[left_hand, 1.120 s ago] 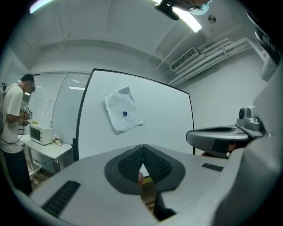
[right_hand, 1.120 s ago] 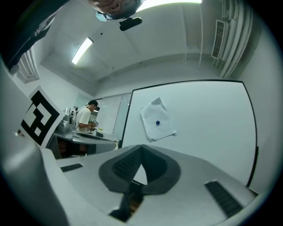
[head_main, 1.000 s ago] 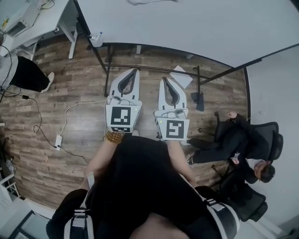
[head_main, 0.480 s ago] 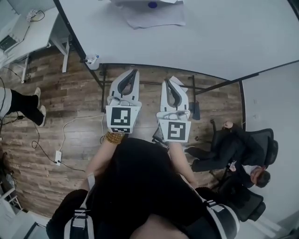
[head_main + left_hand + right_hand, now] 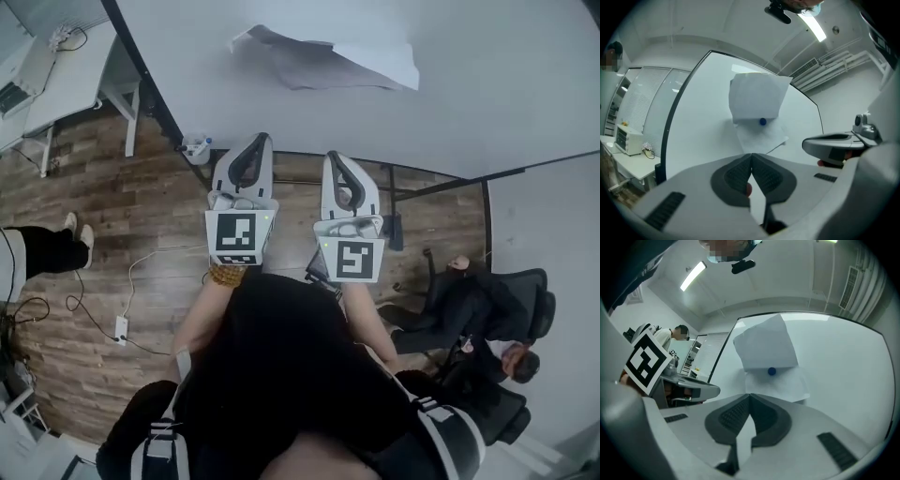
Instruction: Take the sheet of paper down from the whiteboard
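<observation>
Whiteboard [image 5: 487, 75] with sheet [image 5: 347, 61] ahead; left gripper [image 5: 255, 141] and right gripper [image 5: 334, 157] point level, clenched empty.

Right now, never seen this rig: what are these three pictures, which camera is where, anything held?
No robot: a person holds a two-jaw gripper in each hand. The top-down picture is from a camera on their head, showing the left gripper and right gripper. The other two come from cameras riding on each gripper, looking along its jaws. Both pairs of jaws are shut, holding nothing. Ahead stands a whiteboard with a sheet of paper pinned by a blue magnet.
</observation>
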{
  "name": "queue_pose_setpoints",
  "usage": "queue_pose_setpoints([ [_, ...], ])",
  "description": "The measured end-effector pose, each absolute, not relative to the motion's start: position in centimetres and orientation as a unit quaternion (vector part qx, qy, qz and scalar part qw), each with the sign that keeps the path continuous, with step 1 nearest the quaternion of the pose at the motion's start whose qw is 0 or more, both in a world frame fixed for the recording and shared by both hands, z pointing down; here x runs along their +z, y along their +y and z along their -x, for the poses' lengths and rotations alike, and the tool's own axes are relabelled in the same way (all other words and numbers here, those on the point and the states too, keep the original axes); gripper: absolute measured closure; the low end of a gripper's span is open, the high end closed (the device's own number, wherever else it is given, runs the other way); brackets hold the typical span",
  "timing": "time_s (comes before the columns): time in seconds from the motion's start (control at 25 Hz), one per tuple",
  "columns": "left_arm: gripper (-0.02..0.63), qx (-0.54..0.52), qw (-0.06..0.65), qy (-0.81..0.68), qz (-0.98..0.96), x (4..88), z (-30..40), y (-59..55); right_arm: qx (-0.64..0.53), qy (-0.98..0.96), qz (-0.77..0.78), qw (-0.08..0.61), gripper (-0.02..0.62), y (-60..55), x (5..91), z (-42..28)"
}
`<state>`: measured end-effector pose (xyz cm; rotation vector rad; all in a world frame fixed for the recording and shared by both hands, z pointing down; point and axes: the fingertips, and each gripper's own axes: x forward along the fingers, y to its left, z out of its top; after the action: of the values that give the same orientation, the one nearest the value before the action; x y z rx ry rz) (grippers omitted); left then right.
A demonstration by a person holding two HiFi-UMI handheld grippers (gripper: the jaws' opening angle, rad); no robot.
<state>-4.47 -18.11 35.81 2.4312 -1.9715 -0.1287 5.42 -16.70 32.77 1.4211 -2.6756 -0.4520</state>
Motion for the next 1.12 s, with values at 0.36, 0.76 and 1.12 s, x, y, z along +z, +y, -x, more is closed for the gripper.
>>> queue_pose_setpoints([
  [0.36, 0.592, -0.073, -0.01, -0.617, -0.784, 34.7, 7.3, -21.9, -0.192, -0.854, -0.482, 0.042, 0.597, -20.0, 31.1, -3.2],
  [0.76, 0.535, -0.095, -0.072, -0.624, -0.773, 29.6, 8.2, -23.4, -0.24, -0.831, -0.502, 0.017, 0.595, -23.0, 28.0, -4.3],
  [1.12, 0.49, -0.085, -0.112, -0.633, -0.761, 28.4, 9.1, -25.9, -0.283, -0.818, -0.5, 0.015, 0.55, -26.3, 26.7, -4.2],
])
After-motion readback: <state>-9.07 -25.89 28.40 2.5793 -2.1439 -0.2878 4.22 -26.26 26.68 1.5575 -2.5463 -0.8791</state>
